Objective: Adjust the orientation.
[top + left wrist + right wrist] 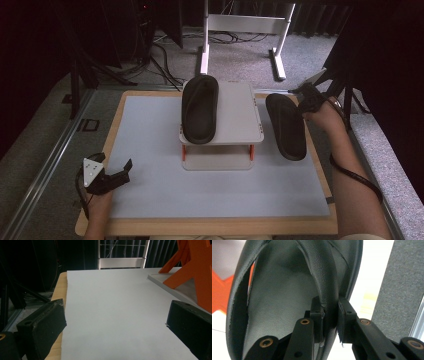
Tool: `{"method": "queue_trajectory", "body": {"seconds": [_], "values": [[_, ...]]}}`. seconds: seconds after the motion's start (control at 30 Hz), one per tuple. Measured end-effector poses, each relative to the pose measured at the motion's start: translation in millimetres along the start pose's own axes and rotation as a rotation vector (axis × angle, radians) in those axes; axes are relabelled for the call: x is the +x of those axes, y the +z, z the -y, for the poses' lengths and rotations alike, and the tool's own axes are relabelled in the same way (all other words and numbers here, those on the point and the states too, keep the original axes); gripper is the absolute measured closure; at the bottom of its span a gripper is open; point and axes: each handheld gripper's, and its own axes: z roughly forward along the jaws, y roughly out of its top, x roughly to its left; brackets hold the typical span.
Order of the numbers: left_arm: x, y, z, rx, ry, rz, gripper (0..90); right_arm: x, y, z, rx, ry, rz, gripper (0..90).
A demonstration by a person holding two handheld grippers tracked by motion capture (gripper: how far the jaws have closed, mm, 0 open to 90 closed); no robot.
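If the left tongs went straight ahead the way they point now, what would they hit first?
Probably nothing soon: the left tongs stand open over the bare grey mat. The orange-legged rack sits off to the right, likely just outside that line, though depth is unclear.

We can't really see the right gripper (306,96) from above, it's dark and blurs into the hand. Up close, the sandal (287,295) runs off the top edge, and its strap (325,282) hides between the jaws. The orange stand (195,267) is cropped at the corner.
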Motion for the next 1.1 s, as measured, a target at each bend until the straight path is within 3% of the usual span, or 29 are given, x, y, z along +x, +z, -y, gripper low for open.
{"method": "queue_trajectory", "body": {"seconds": [0.47, 1.1], "values": [[0.3, 0.2, -0.1, 0.002, -0.004, 0.001, 1.8, 16.5, -46.4, -13.8, -0.064, -0.02, -0.012, 77.2], [-0.5, 0.1, -0.1, 0.001, 0.006, 0.0, 1.8, 64.7, -72.5, -35.8, -0.093, -0.081, -0.036, 77.3]]}}
